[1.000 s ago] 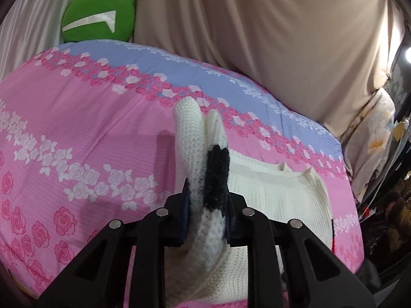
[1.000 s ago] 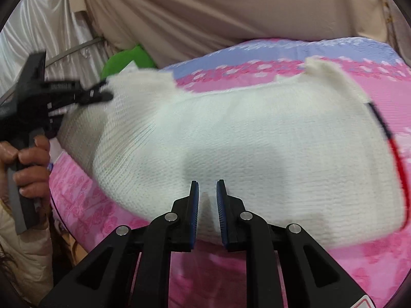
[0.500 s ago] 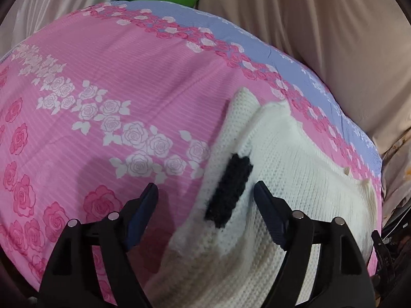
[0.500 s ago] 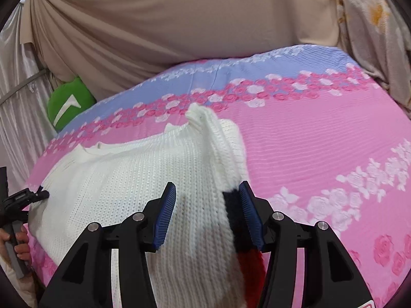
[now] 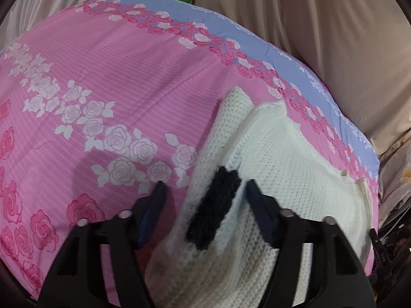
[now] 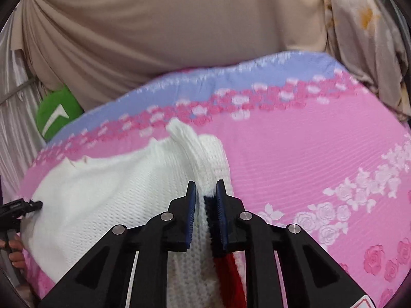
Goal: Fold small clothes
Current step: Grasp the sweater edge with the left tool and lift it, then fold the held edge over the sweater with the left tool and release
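Gripping each side edge of the white knitted sweater squarely at its dark trim band should keep the coming fold even, so both grips ought to seat fully before any lift. The left gripper is closing with the band between its jaws, pads not yet touching, while the right gripper is closing onto the opposite edge with its dark and red trim. The sweater lies flat on the pink rose-printed bedspread, long axis running between the two grippers.
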Demonstrator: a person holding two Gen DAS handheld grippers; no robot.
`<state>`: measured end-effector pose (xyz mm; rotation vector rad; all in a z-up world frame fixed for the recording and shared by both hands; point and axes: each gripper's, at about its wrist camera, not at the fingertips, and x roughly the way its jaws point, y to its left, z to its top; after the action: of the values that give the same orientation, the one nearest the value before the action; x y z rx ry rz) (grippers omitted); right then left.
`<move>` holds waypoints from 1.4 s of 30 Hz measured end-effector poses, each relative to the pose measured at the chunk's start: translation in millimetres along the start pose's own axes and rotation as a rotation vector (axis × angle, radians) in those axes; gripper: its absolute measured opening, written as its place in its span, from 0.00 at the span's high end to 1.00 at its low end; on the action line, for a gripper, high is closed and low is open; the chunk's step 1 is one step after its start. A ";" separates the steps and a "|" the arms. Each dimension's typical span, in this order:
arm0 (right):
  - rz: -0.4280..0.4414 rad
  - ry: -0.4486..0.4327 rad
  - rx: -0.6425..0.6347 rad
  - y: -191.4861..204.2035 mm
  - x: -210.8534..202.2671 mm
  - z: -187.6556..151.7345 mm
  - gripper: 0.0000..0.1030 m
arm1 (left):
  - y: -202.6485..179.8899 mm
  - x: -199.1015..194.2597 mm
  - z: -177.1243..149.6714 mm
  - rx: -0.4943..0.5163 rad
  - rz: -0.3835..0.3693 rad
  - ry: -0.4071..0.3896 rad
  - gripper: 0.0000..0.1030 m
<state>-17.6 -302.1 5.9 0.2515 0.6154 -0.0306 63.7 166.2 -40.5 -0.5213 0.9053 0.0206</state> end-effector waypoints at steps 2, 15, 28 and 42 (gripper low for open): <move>0.060 -0.029 -0.028 17.7 -24.7 -3.3 0.79 | -2.1 -0.7 0.1 -0.015 -0.030 0.013 0.70; 0.313 0.247 -0.267 108.4 -14.4 -94.2 0.81 | -129.0 -94.9 -24.4 0.240 -0.231 -0.137 0.82; 0.225 0.147 -0.065 10.7 -88.9 -110.5 0.80 | -304.0 1.0 -132.0 0.578 -0.266 0.092 0.79; 0.379 0.048 0.079 -21.0 -92.9 -68.5 0.42 | -203.7 -77.2 -99.2 0.410 -0.207 -0.081 0.41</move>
<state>-134.5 -310.1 0.7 0.4428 0.6068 0.3179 -11.1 -40.5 54.1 -0.2266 0.7463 -0.3235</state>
